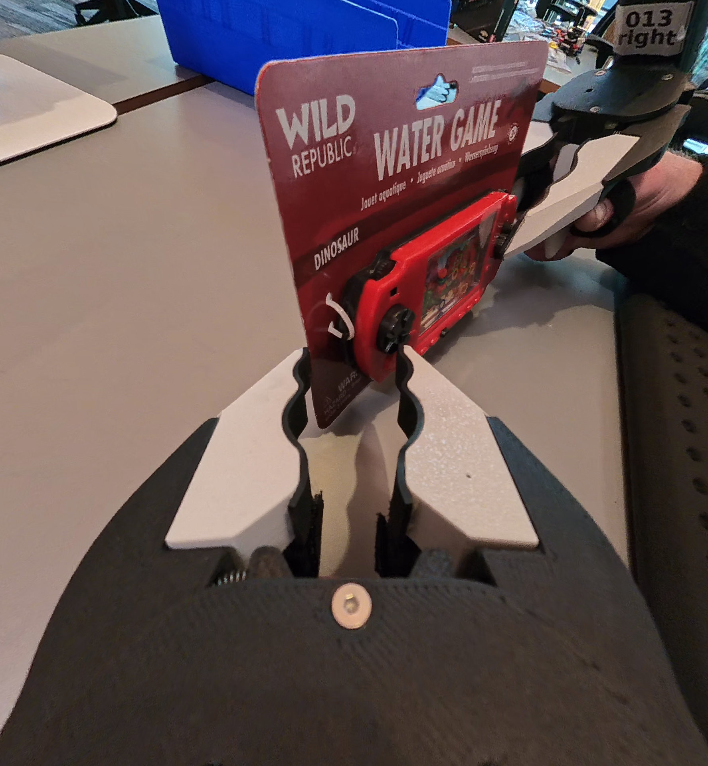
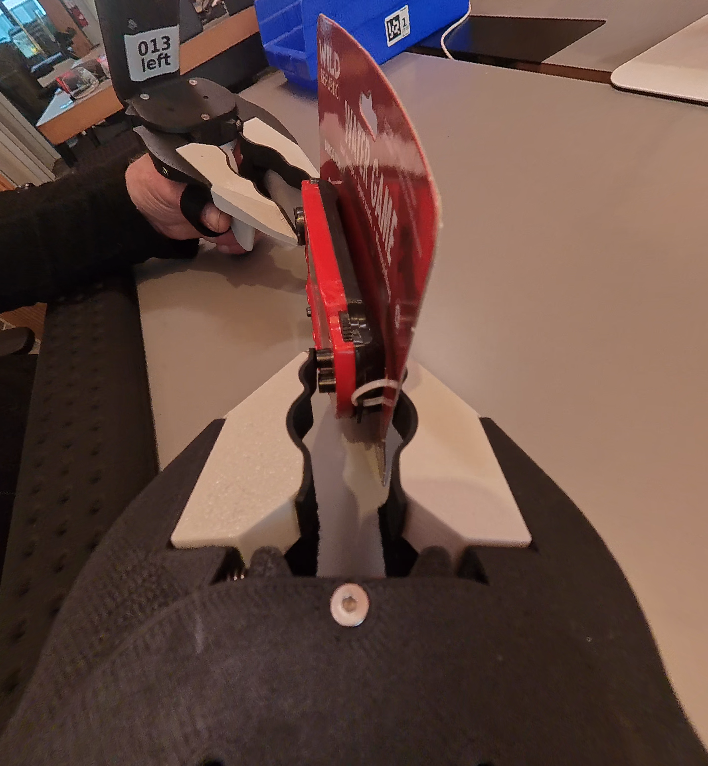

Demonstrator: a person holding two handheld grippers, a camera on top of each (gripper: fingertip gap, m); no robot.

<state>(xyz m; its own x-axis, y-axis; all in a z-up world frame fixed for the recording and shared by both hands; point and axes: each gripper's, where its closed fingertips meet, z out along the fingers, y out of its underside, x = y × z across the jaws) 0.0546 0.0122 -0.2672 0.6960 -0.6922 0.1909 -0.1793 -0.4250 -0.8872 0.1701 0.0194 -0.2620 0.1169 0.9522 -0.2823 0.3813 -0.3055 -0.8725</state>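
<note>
A red handheld water-game toy (image 1: 423, 282) is tied with a white zip tie to a dark red backing card (image 1: 385, 124). The package stands upright over the grey table (image 1: 116, 290). My left gripper (image 1: 354, 356) is shut on the toy's near end, one finger behind the card, the other against the black knob. My right gripper (image 1: 510, 224) grips the far end. In the right wrist view my right gripper (image 2: 356, 364) is shut on the toy (image 2: 327, 269) and card (image 2: 377, 166), seen edge-on. The left gripper (image 2: 304, 205) holds the opposite end.
A blue bin (image 1: 261, 37) stands at the back of the table, also in the right wrist view (image 2: 344, 41). A white flat base (image 1: 33, 103) lies at the far left. A black perforated surface (image 1: 675, 414) borders the table's near edge. A person's hand (image 1: 655, 199) holds the right gripper.
</note>
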